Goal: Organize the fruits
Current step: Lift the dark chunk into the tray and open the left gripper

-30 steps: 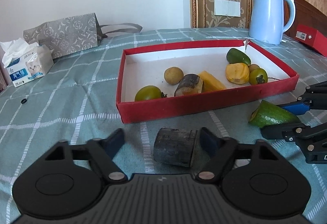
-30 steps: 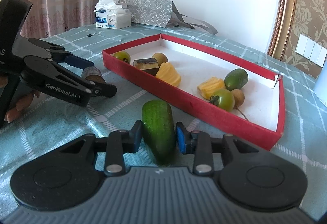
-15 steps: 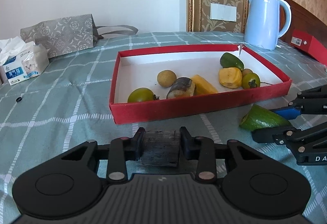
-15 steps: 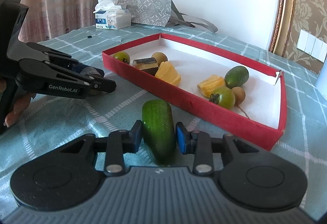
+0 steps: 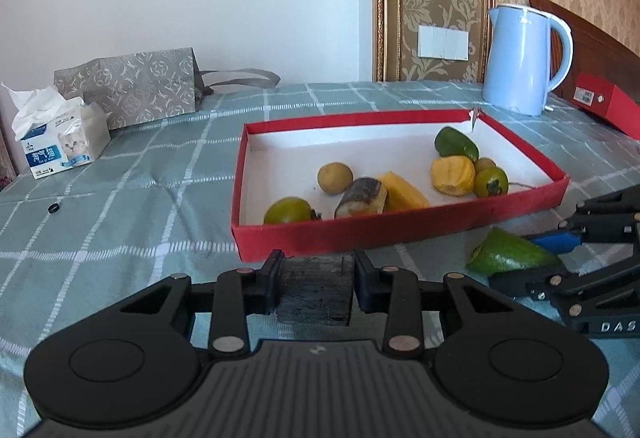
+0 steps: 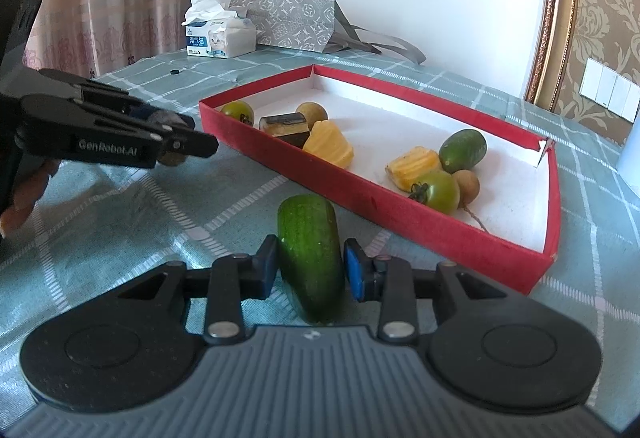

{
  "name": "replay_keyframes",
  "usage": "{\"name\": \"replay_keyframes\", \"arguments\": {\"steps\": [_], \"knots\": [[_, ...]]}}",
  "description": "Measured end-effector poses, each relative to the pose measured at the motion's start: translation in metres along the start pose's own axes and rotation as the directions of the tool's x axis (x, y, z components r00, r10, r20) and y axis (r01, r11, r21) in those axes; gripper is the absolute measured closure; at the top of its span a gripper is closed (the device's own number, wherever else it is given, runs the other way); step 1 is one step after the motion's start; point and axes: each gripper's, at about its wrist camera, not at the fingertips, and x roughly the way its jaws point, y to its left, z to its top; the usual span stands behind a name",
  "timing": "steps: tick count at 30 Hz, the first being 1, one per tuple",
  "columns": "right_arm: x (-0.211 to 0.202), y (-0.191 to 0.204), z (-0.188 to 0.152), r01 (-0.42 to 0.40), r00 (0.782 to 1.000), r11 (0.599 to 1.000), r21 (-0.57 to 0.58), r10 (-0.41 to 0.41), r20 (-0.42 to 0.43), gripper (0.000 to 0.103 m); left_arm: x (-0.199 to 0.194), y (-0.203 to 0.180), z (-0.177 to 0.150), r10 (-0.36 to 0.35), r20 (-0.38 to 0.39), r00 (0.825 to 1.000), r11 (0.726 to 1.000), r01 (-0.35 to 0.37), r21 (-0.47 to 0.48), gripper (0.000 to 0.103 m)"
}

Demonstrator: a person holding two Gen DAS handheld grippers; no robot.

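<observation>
Half the dark fruit chunk (image 5: 314, 292) hidden

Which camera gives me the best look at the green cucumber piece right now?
The right wrist view: the green cucumber piece fills the centre foreground, clamped between the right gripper pads, its rind and rounded tip plain. The left wrist view shows it small at the right edge, partly hidden by the right gripper's fingers.
</observation>
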Motion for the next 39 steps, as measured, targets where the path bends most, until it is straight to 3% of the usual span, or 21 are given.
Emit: {"name": "replay_keyframes", "arguments": {"steps": [13, 26, 32, 39], "knots": [[0.000, -0.001, 0.000, -0.003, 1.000, 1.000, 0.004, 0.003, -0.001, 0.070, 0.031, 0.005, 0.045, 0.018, 0.013, 1.000, 0.998, -0.017, -0.060, 0.069], [0.000, -0.002, 0.000, -0.010, 1.000, 1.000, 0.015, 0.010, -0.002, 0.070, 0.104, 0.011, 0.086, 0.099, -0.037, 0.994, 0.993, -0.101, -0.059, 0.068], [0.000, -0.002, 0.000, -0.010, 1.000, 1.000, 0.015, 0.010, -0.002, 0.069, 0.132, 0.013, 0.091, 0.126, -0.075, 0.989, 0.990, -0.130, -0.056, 0.067], [-0.001, -0.002, 0.000, -0.010, 1.000, 1.000, 0.016, 0.010, -0.003, 0.069, 0.133, 0.015, 0.092, 0.153, -0.063, 0.986, 0.987, -0.156, -0.040, 0.060]]}}
